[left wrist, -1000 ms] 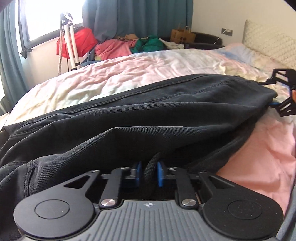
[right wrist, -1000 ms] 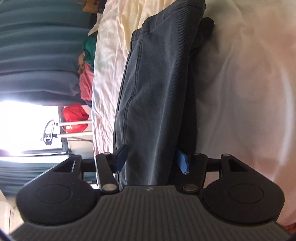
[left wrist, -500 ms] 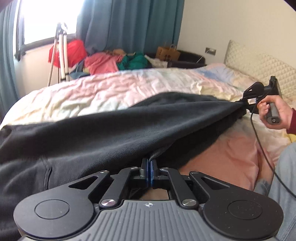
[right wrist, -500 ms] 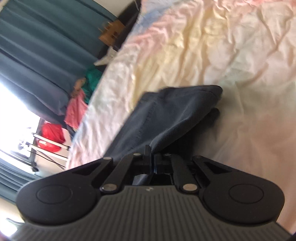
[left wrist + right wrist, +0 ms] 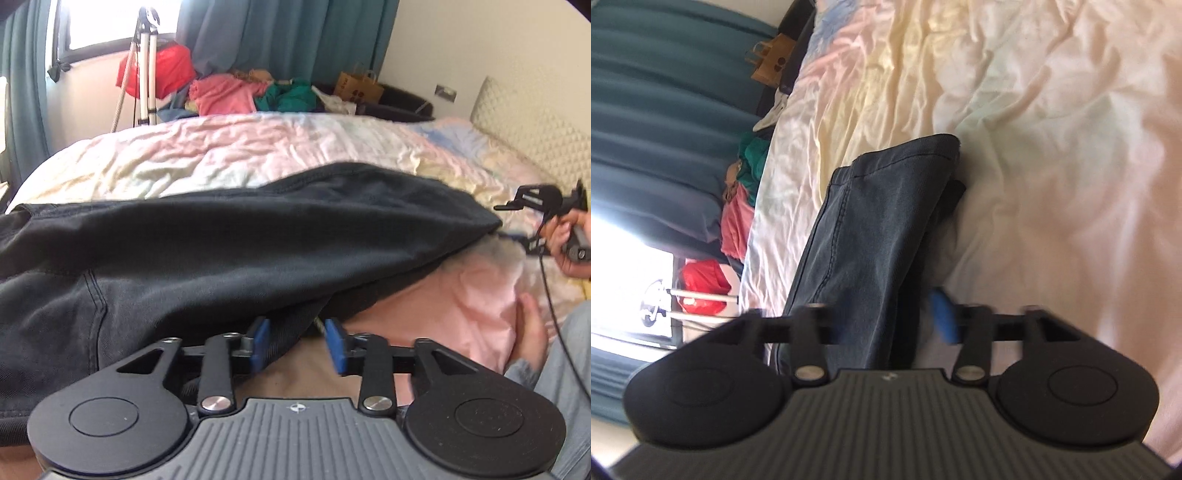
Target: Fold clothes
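Dark folded trousers [image 5: 258, 251] lie lengthwise across the pastel bedsheet [image 5: 229, 158]. My left gripper [image 5: 298, 345] is open at their near edge, and a fold of the cloth hangs loosely between its blue pads. In the right wrist view the trousers [image 5: 871, 236] stretch away from my right gripper [image 5: 886, 320], which is open and straddles their end; the cloth hides its left pad. The left wrist view also shows the right gripper [image 5: 508, 221] at the trousers' right end, held by a hand [image 5: 565, 236].
A pile of pink, green and red clothes [image 5: 236, 92] lies past the far side of the bed, beside a white tripod [image 5: 146, 66] and a paper bag [image 5: 358, 88]. The quilted headboard [image 5: 535, 125] is at the right. A person's knee [image 5: 561, 369] is close at the lower right.
Both grippers were shut on the trousers half a second ago and have now opened. The trousers have dropped flat onto the bed.
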